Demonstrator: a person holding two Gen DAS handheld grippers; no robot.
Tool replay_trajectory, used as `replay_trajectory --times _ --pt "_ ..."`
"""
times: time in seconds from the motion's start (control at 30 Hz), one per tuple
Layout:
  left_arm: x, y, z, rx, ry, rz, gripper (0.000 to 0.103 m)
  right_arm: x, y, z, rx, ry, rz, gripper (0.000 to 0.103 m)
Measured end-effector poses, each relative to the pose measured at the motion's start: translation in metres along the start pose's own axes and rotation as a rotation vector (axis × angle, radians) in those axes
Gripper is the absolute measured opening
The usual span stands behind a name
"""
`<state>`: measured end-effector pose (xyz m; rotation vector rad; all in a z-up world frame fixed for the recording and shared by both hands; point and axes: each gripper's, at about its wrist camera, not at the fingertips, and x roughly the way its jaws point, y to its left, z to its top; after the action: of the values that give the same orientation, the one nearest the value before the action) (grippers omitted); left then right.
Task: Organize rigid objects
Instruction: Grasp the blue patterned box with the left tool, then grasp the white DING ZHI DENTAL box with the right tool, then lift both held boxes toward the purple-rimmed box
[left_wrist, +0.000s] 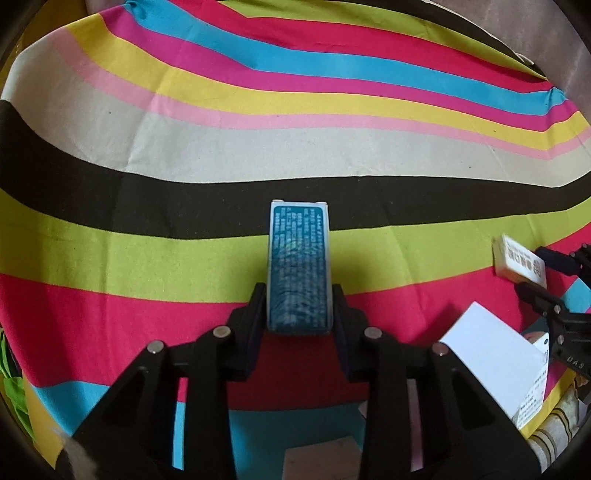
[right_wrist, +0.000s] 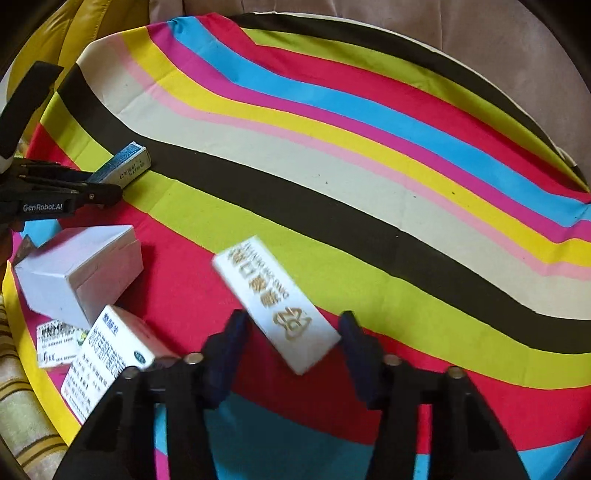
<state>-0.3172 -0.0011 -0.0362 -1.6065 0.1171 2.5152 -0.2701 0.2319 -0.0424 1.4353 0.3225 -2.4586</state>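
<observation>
Our left hand-held gripper clamps the blue box over the striped cloth. Our right hand-held gripper straddles the white box askew between its pads, apparently not yet pressed.

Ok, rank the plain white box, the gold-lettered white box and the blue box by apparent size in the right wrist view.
1-2. plain white box and gold-lettered white box: similar, unranked.
3. blue box, though farther away.

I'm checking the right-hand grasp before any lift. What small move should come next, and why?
Probably close the right gripper further. The white box lies askew between its fingers, with a gap showing at the right one, so it isn't clamped yet. The left gripper already pinches the blue box.
</observation>
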Motion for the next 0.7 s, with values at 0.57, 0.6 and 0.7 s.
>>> replay_trajectory --times 0.57,0.6,0.7 --pt "-0.051 -0.017 -0.025 -0.021 -0.099 -0.075 0.037 -0.039 0.003 -0.042 0.105 0.001 0.044 0.033" --pt "-0.056 -0.019 -0.028 -0.023 -0.107 -0.078 0.037 -0.042 0.004 -0.046 0.113 0.003 0.043 0.033" --pt "-0.074 -0.023 -0.037 -0.021 -0.141 -0.078 0.037 -0.049 0.003 -0.057 0.139 0.005 0.05 0.033"
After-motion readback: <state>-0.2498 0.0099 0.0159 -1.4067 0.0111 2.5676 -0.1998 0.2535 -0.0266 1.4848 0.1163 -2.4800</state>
